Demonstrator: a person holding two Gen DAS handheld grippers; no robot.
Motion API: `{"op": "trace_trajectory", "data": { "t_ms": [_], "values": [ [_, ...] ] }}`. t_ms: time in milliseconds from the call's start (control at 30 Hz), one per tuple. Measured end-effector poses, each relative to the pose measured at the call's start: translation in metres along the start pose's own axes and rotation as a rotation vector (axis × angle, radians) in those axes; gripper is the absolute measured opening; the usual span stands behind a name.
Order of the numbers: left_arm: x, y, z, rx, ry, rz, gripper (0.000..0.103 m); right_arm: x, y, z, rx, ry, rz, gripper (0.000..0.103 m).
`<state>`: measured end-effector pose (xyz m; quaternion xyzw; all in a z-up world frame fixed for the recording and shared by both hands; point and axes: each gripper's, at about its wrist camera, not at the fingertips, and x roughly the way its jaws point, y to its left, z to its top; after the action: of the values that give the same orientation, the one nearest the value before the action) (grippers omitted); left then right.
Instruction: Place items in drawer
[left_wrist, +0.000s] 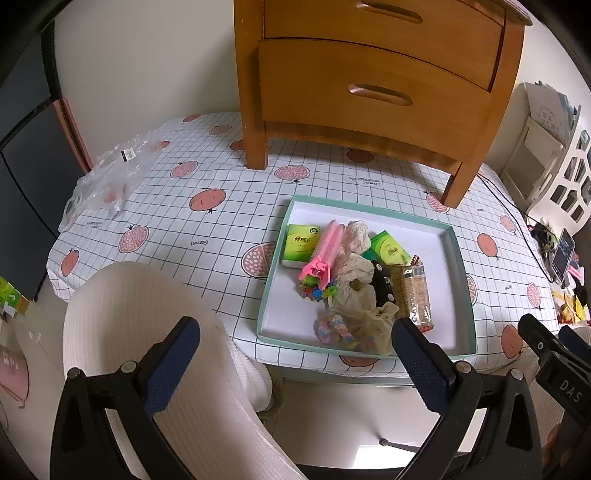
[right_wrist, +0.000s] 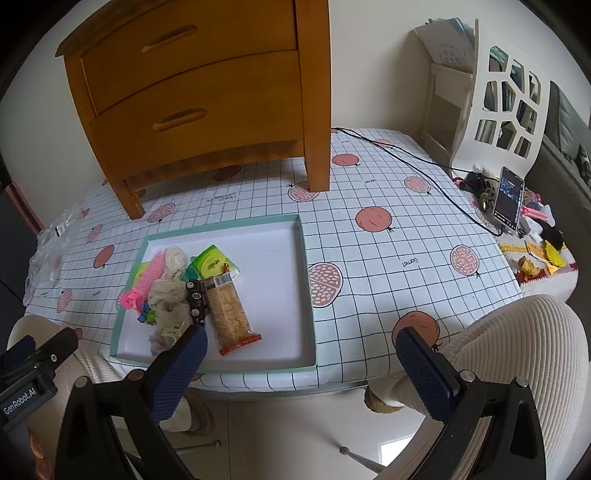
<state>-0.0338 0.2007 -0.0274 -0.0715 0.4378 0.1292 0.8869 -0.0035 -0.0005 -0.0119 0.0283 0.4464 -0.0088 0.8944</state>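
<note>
Left wrist view first: nearest us, our left gripper (left_wrist: 295, 354) hangs over our lap with its fingers (left_wrist: 173, 365) spread wide and nothing between them. Our right gripper (right_wrist: 299, 369) is likewise released and empty, short of the tabletop (right_wrist: 388, 236) edge. Just beyond sits the shallow tray (left_wrist: 463, 266), holding the items in a heap: a green packet (left_wrist: 300, 245), a pink clip (left_wrist: 323, 254), crumpled cloth (left_wrist: 354, 273) and a long snack bar (right_wrist: 229, 314). Farther back stands the wooden cabinet (left_wrist: 369, 66), both drawers closed; the lower drawer (left_wrist: 376, 85) shows its handle (left_wrist: 380, 94). We judge the task barely begun. Next, one hand likely needs to reach past the tray, hook that handle and pull, before anything is lifted.
</note>
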Motion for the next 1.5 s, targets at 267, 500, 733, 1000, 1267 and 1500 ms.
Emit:
{"op": "trace_trajectory", "data": {
  "t_ms": [267,500,733,1000,1267,1500],
  "values": [
    [0.000,0.000,0.000,-0.001,0.002,0.001,0.103,0.001,-0.002,-0.001,0.004,0.005,-0.002,0.103],
    [0.000,0.000,0.000,-0.001,0.003,0.002,0.103,0.001,-0.001,0.001,0.002,0.006,-0.002,0.103],
    [0.000,0.000,0.000,-0.001,0.003,0.002,0.103,0.000,-0.002,0.001,0.000,0.006,-0.005,0.103],
    [0.000,0.000,0.000,-0.001,0.003,0.001,0.103,0.000,-0.001,0.001,-0.005,0.004,-0.006,0.103],
    [0.001,0.000,0.001,-0.003,0.005,0.001,0.103,0.000,-0.001,0.002,-0.005,0.004,-0.006,0.103],
    [-0.006,0.004,0.015,-0.020,-0.039,-0.020,0.103,0.000,-0.001,0.007,-0.001,0.005,-0.002,0.103]
  ]
}}
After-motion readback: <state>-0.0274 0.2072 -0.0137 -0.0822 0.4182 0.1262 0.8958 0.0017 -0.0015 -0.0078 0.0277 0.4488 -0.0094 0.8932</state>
